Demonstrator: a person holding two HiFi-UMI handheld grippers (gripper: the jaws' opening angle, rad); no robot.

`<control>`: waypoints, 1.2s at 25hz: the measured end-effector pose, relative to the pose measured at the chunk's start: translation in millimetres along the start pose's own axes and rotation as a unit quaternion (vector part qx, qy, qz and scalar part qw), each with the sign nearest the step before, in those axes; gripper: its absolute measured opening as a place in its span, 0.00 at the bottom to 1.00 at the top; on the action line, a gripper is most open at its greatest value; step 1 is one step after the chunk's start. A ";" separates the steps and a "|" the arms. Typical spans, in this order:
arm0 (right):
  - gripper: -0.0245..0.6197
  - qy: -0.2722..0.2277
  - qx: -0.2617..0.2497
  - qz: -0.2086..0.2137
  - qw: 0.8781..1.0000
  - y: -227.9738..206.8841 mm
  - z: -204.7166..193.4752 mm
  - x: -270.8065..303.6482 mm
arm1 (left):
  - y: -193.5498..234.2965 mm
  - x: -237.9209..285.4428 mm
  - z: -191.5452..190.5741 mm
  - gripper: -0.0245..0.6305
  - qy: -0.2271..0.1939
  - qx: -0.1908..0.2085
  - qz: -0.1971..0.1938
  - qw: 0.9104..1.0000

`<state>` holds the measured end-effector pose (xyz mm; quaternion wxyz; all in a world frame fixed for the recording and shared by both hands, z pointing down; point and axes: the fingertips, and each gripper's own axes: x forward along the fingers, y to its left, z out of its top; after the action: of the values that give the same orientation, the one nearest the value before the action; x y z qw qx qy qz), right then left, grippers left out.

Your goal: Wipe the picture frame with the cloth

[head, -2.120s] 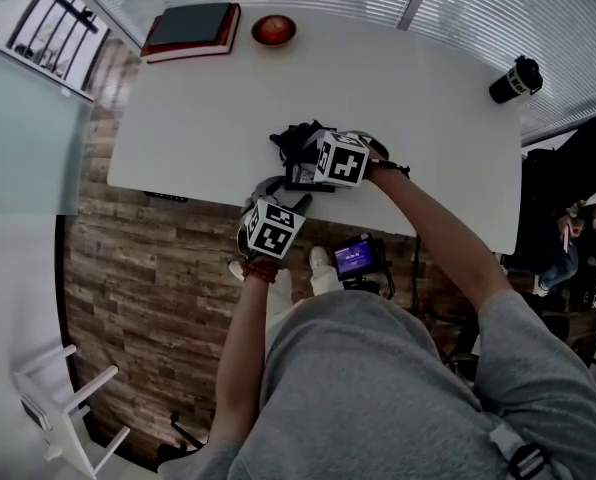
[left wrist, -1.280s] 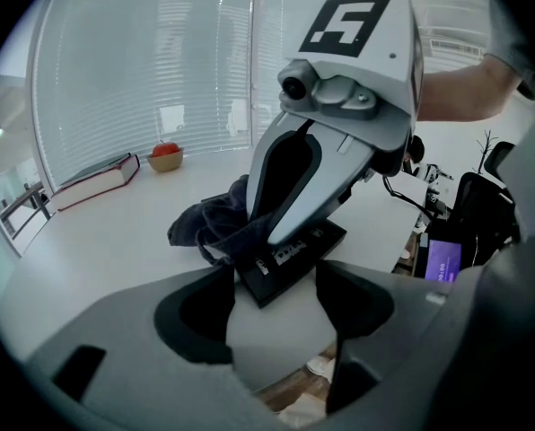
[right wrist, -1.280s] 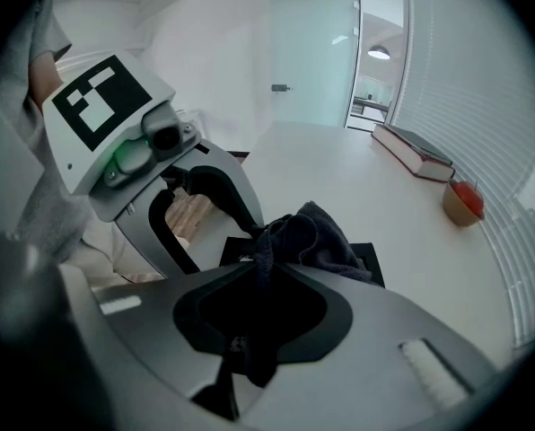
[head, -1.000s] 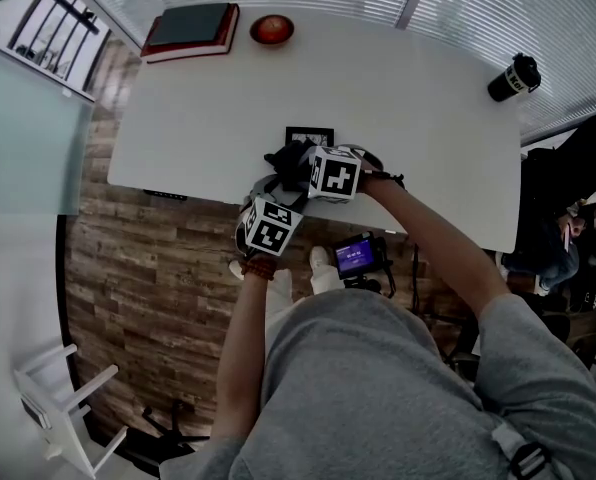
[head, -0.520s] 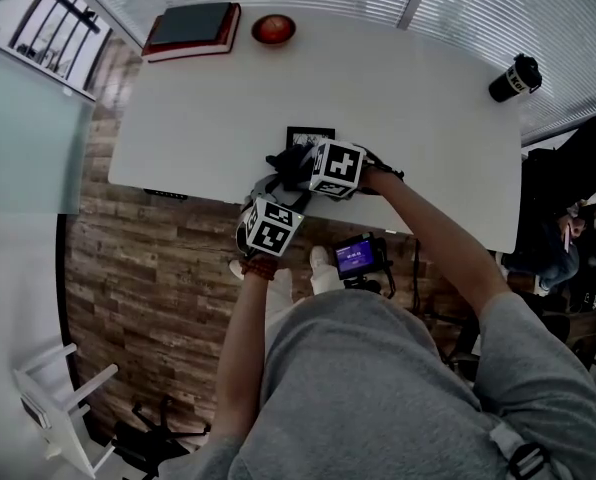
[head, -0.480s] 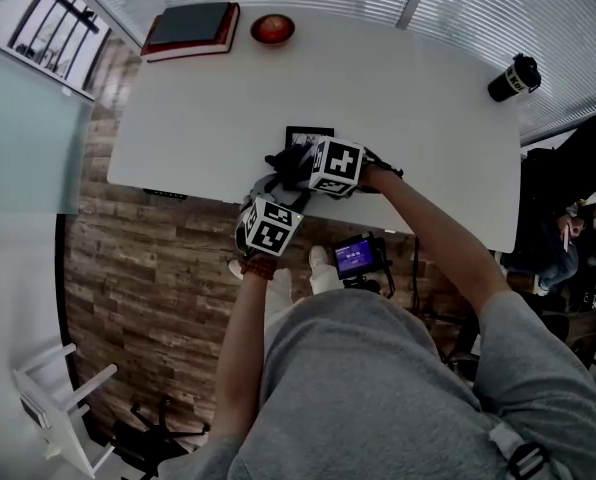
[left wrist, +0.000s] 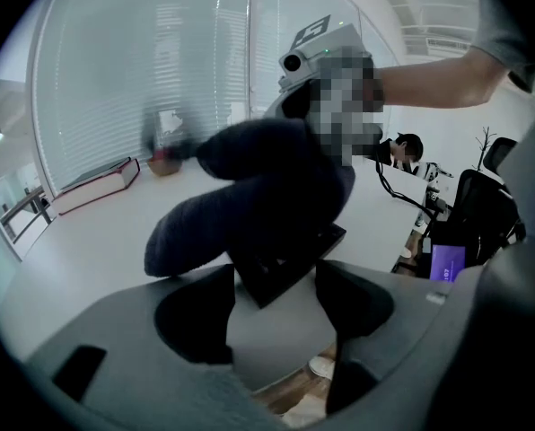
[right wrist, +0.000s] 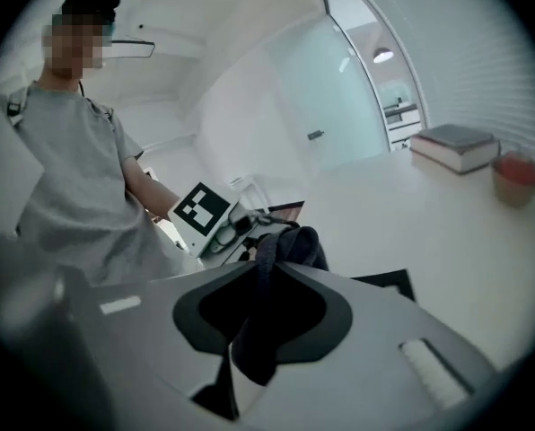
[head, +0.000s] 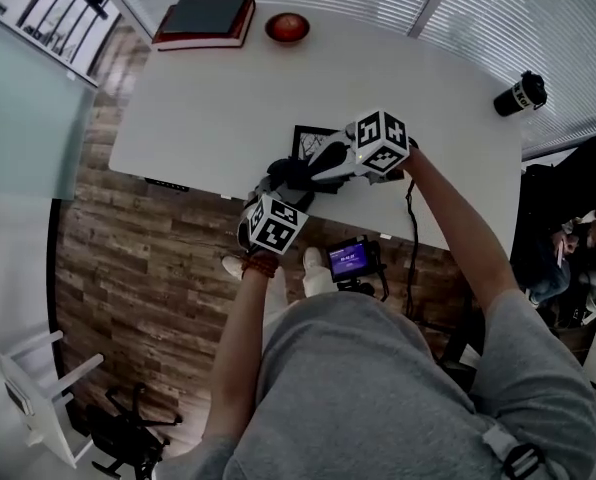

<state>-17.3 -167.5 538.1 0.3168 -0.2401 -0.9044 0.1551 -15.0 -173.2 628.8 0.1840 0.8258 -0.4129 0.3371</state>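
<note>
The black picture frame (head: 313, 141) lies near the front edge of the white table (head: 208, 98). In the left gripper view its near corner (left wrist: 281, 268) sits between the jaws of my left gripper (left wrist: 272, 290), which is shut on it. My left gripper (head: 281, 193) stays at the table edge. My right gripper (head: 313, 168) is shut on the dark cloth (head: 290, 173) and holds it a little above the frame. The cloth (left wrist: 249, 196) hangs in a thick fold. In the right gripper view the cloth (right wrist: 263, 330) is pinched between the jaws of my right gripper (right wrist: 267, 245), beside a frame corner (right wrist: 389, 284).
A book (head: 206, 20) and a red bowl (head: 287, 27) stand at the table's far left. A black cup (head: 521, 93) is at the far right. A small device with a lit screen (head: 350, 261) hangs below the table edge. A white chair (head: 38, 388) stands on the wooden floor.
My right gripper has risen off the frame with the cloth and tipped towards level. More of the frame now shows. My left gripper has kept still.
</note>
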 end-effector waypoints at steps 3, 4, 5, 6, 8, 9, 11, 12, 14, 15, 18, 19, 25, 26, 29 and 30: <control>0.15 -0.008 -0.051 -0.098 0.994 -35.2 12.1 -43.9 | -0.1 1.5 0.6 0.49 0.001 0.000 0.001 1.000; 0.15 -0.002 -0.071 -0.146 0.987 -51.6 15.3 -59.9 | 0.2 1.6 0.9 0.49 0.000 0.000 0.001 1.000; 0.15 0.005 -0.090 -0.200 0.976 -69.2 18.5 -76.4 | 0.8 1.5 0.9 0.49 0.000 0.000 0.001 1.000; 0.15 0.014 -0.107 -0.257 0.960 -87.2 21.5 -93.2 | 1.5 1.4 0.8 0.49 0.000 0.001 0.001 1.000; 0.15 0.045 -0.141 -0.364 0.920 -119.5 22.8 -122.2 | 2.5 1.4 0.4 0.49 0.000 0.001 0.001 1.000; 0.15 0.069 -0.158 -0.402 0.899 -131.8 20.0 -130.9 | 2.5 1.2 0.0 0.49 0.001 0.001 0.001 1.000; 0.15 0.111 -0.176 -0.431 0.878 -146.8 7.4 -131.9 | 2.0 0.6 -0.5 0.49 0.001 0.000 0.001 1.000; 0.15 0.121 -0.168 -0.421 0.883 -149.9 -1.1 -124.3 | 1.9 0.3 -0.5 0.49 0.001 0.000 0.001 1.000; 0.15 0.128 -0.130 -0.382 0.906 -149.3 -19.0 -100.3 | 2.2 0.3 -0.3 0.49 0.001 -0.001 0.002 1.000; 0.15 0.132 -0.106 -0.361 0.917 -146.8 -27.6 -88.1 | 2.1 0.5 -0.2 0.49 0.001 -0.001 0.001 1.000; 0.15 0.125 -0.021 -0.309 0.943 -138.5 -43.7 -60.1 | 1.4 0.8 0.4 0.49 0.000 0.000 0.002 1.000; 0.15 0.123 -0.002 -0.301 0.946 -136.9 -45.3 -55.3 | 1.7 0.5 0.4 0.49 0.000 0.000 0.002 1.000; 0.14 0.133 0.018 -0.294 0.946 -127.6 -45.6 -46.2 | 6.0 -1.4 0.0 0.49 -0.001 -0.001 0.001 1.000; 0.14 0.137 0.014 -0.291 0.947 -123.2 -47.2 -43.6 | 5.7 -1.6 -0.5 0.49 0.000 -0.002 0.001 1.000; 0.14 0.148 0.004 -0.285 0.947 -113.1 -50.8 -36.1 | 6.1 -2.4 -1.8 0.49 0.000 -0.002 0.001 1.000; 0.14 0.150 0.002 -0.286 0.946 -111.8 -51.5 -34.4 | 6.3 -2.4 -1.7 0.49 0.000 -0.001 0.002 1.000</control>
<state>2.1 -272.7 608.0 0.4803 0.0083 -0.8768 0.0218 -21.8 -174.5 628.4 0.1843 0.8250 -0.4148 0.3366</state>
